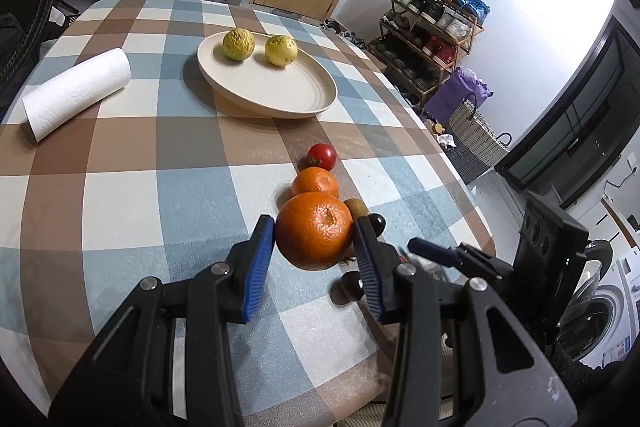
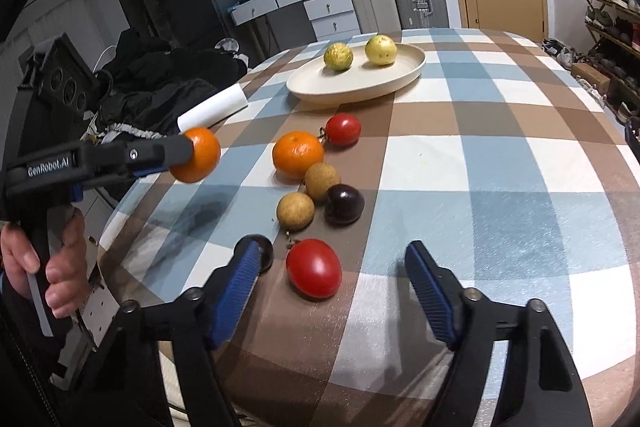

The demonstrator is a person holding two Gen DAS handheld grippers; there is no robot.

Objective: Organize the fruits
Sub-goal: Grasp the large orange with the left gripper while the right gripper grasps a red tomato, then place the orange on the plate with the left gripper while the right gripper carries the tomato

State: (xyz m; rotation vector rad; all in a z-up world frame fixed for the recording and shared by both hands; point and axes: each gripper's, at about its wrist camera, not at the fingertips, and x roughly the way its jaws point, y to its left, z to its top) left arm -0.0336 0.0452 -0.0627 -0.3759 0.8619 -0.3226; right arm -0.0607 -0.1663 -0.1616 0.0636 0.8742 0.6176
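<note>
My left gripper (image 1: 314, 241) is shut on an orange mandarin (image 1: 314, 235) and holds it above the table; it also shows in the right wrist view (image 2: 198, 155). A cream plate (image 2: 320, 89) holds two yellow-green guavas (image 2: 338, 57) at the far side. On the cloth lie a second mandarin (image 2: 298, 155), two red tomatoes (image 2: 314, 267), two brown longans (image 2: 296, 211) and a dark plum (image 2: 344, 205). My right gripper (image 2: 330, 267) is open, with the near tomato between its fingers. A second dark fruit (image 2: 266, 255) sits partly hidden behind its left finger.
A white paper towel roll (image 1: 76, 93) lies at the table's left side. The checked tablecloth (image 2: 500, 167) covers a round table. Suitcases, drawers and a door stand behind; a shoe rack (image 1: 432, 27) and baskets stand to the right.
</note>
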